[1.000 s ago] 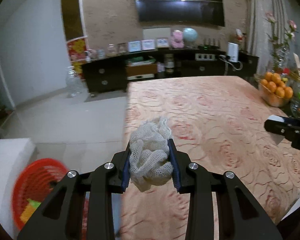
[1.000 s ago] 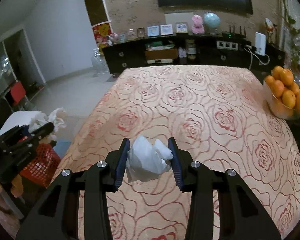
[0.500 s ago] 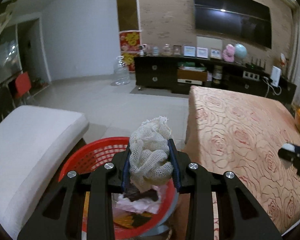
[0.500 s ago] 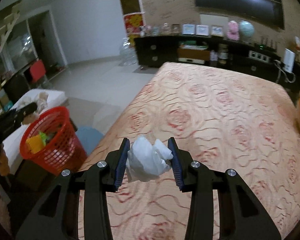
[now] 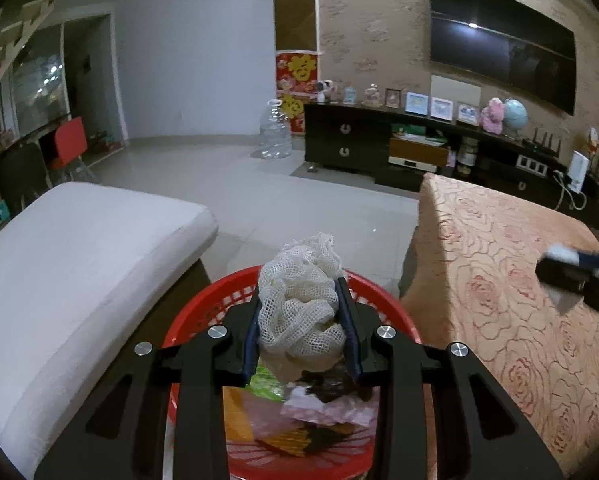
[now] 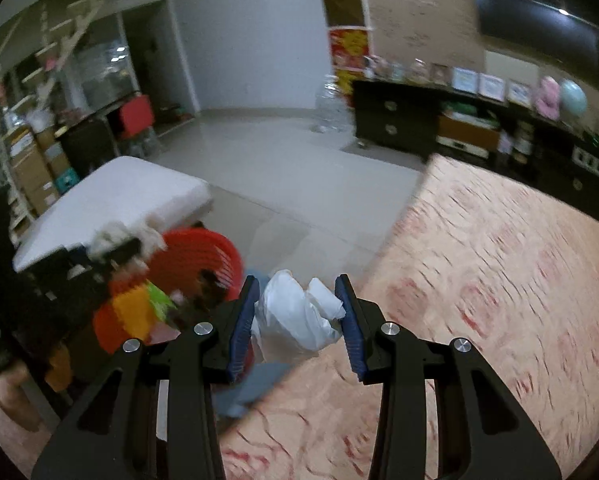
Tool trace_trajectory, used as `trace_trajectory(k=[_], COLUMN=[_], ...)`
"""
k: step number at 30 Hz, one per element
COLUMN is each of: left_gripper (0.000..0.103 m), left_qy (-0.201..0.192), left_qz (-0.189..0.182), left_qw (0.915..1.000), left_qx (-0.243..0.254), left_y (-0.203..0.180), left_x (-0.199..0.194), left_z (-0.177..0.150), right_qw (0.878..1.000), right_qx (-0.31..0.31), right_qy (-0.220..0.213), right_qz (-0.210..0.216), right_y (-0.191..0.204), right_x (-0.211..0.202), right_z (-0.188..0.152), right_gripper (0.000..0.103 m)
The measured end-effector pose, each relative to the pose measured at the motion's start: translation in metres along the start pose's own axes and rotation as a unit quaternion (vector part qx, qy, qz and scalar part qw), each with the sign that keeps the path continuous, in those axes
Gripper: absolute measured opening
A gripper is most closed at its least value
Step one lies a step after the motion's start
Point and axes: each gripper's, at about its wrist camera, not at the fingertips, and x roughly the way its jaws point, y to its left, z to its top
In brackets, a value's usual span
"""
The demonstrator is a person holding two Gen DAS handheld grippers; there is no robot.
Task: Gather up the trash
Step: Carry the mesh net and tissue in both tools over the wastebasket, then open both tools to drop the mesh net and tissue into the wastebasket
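My left gripper (image 5: 301, 320) is shut on a wad of white mesh netting (image 5: 299, 308) and holds it right above the red trash basket (image 5: 383, 304), which holds several pieces of trash. My right gripper (image 6: 297, 308) is shut on a crumpled white tissue (image 6: 295, 316) at the left edge of the rose-patterned table (image 6: 479, 300). The basket also shows in the right wrist view (image 6: 211, 248), to the left of and below that gripper, with the left gripper (image 6: 115, 246) over it. The right gripper shows in the left wrist view (image 5: 575, 276) over the table.
A white cushioned seat (image 5: 71, 252) stands left of the basket. The table (image 5: 511, 272) with its pink cloth is to the right. A black TV cabinet (image 5: 419, 148) lines the far wall. A large water bottle (image 5: 275, 132) stands on the tiled floor.
Both grippers have swung left from over the table. The left one now holds the netting over the basket. The right one has reached the table's left edge with the tissue.
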Motion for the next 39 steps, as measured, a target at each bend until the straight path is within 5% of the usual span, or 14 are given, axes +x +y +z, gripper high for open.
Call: trace_trajectory(k=[6, 12, 34, 39], left_gripper=[0.032, 0.032, 0.032, 0.039], left_qy=[0.014, 0.024, 0.065, 0.067], left_qz=[0.009, 0.021, 0.034, 0.035], left_qw=[0.9997, 0.9994, 0.9968, 0.9962], left_qx=[-0.016, -0.014, -0.031, -0.042], left_y=[0.016, 0.022, 0.037, 0.042], left_x=[0.009, 0.017, 0.037, 0.036], left_z=[-0.002, -0.005, -0.017, -0.017], right_qw=[0.999, 0.997, 0.988, 0.985], right_qx=[-0.019, -0.019, -0.002, 0.005], right_qy=[-0.008, 0.040, 0.078, 0.088], right_qz=[0.045, 0.070, 0.132, 0.149], right_y=[0.024, 0.037, 0.071, 0.073], right_x=[0.019, 0.061, 0.095, 0.097], right_z=[0.016, 0.007, 0.006, 0.005], right_gripper=[0.039, 0.039, 0.040, 0.049])
